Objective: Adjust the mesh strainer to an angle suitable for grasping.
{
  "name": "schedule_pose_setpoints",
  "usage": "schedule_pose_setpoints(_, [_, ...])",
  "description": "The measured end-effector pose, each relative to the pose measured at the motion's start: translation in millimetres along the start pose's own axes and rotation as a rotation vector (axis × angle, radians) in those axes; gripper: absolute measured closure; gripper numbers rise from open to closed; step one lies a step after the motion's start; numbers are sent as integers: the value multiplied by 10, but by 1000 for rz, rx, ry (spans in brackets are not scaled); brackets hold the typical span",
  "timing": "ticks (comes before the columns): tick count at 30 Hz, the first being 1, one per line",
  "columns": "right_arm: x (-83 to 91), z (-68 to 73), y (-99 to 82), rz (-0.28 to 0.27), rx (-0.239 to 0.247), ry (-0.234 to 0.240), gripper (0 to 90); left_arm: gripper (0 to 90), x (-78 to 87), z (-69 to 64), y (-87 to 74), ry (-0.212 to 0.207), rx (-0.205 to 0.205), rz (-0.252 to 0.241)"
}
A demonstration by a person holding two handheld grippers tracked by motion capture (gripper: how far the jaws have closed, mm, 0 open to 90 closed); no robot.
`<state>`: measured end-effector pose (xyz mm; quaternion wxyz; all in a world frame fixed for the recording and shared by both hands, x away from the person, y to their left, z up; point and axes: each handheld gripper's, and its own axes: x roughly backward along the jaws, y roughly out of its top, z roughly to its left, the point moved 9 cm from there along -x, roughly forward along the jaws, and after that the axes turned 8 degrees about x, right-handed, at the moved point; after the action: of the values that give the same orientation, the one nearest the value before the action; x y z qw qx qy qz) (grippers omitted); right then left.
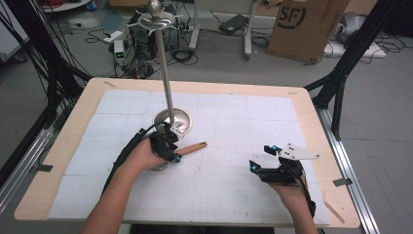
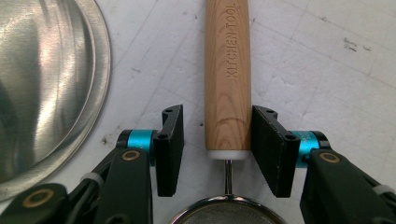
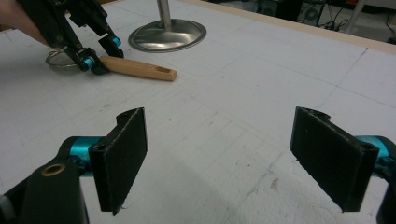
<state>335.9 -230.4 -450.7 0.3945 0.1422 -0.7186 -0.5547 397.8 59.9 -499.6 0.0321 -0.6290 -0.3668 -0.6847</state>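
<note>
Two black fingers of the left gripper [image 2: 217, 149] stand either side of the light wooden handle of a small metal-mesh kitchen strainer [image 2: 228, 79]; one finger touches the wood, the other stands just off it. That strainer lies flat on the white counter [image 1: 234, 122], beside the round steel base of an upright pole stand [image 1: 173, 119]. The right gripper [image 3: 233, 158] hovers wide open, holding nothing.

High view overhead, facing forward; gripper views low, close; all share wooden handle [image 2: 228, 79], probably.
</note>
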Motion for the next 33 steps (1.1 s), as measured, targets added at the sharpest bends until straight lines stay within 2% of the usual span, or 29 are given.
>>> schedule_pose_setpoints(5, [-18, 6, -2, 1, 3, 4, 182, 564, -4, -18, 3, 18, 6, 7])
schedule_pose_setpoints(7, [-19, 6, -3, 2, 5, 4, 182, 576, -1, -39, 6, 31, -4, 11])
schedule_pose_setpoints(9, [-20, 8, -6, 5, 2, 5, 182, 662, 4, -89, 4, 34, -29, 20])
schedule_pose_setpoints(10, [-18, 8, -9, 7, -2, 4, 182, 684, 6, -98, 5, 49, -48, 26])
schedule_pose_setpoints(16, [-6, 5, -3, 2, -2, 2, 182, 691, 14, -120, 4, 90, -57, 26])
schedule_pose_setpoints(20, [10, -8, -1, -2, -8, -1, 182, 692, 24, -125, -16, 91, -28, -16])
schedule_pose_setpoints(23, [17, -22, -8, -1, -7, -5, 182, 692, 38, -133, -32, 86, -29, -52])
schedule_pose_setpoints(27, [15, -23, -16, 4, -7, -6, 182, 692, 88, -164, -22, 78, -41, -71])
schedule_pose_setpoints(33, [21, -36, -11, 0, -4, -12, 182, 692, 245, -180, 46, 68, -38, -157])
